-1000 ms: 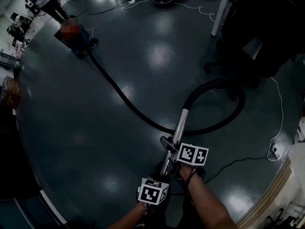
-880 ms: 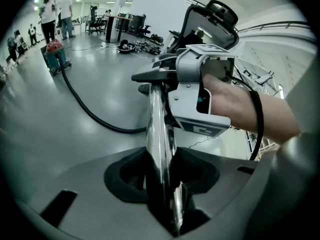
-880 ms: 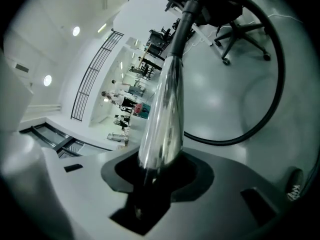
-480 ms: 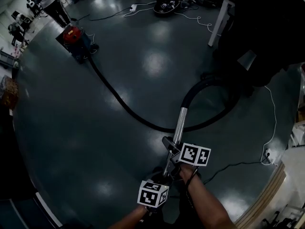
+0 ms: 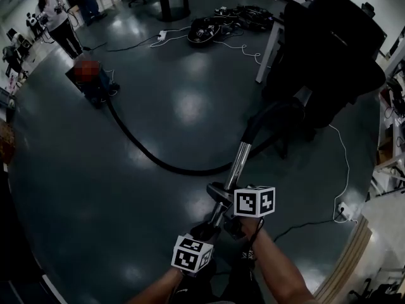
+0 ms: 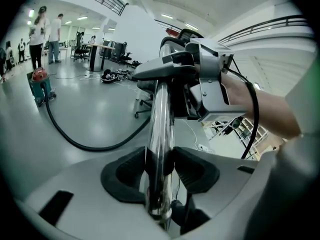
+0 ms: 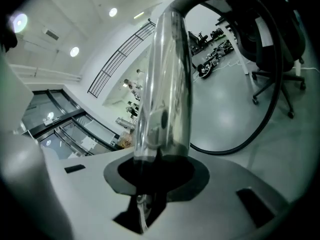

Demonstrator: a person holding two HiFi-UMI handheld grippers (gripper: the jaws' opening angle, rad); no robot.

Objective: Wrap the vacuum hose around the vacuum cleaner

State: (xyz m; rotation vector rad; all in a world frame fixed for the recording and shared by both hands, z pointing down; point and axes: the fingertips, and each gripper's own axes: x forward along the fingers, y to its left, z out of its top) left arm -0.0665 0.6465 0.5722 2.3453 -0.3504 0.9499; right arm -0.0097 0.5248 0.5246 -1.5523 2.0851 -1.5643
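Note:
The vacuum cleaner (image 5: 95, 84) stands on the floor at the far left, also small in the left gripper view (image 6: 40, 81). Its black hose (image 5: 145, 151) snakes over the floor, then rises to a chrome wand (image 5: 239, 160). My left gripper (image 5: 210, 228) clamps the wand's lower end (image 6: 160, 134) between its dark pads. My right gripper (image 5: 223, 196) holds the wand (image 7: 167, 84) just above; its jaws have just been closing on the tube and now press on it. From the left gripper view, the right gripper (image 6: 205, 84) sits ahead on the wand.
A black office chair (image 5: 329, 62) stands right behind the hose's raised bend. A white desk leg (image 5: 266, 49), tangled cables (image 5: 209, 27) and a white cord (image 5: 338, 163) lie beyond. Two people (image 5: 54, 18) stand far left.
Both grippers have lifted the wand. The hose loop on the right has drawn in and come off the floor by the chair. The head view has tilted up.

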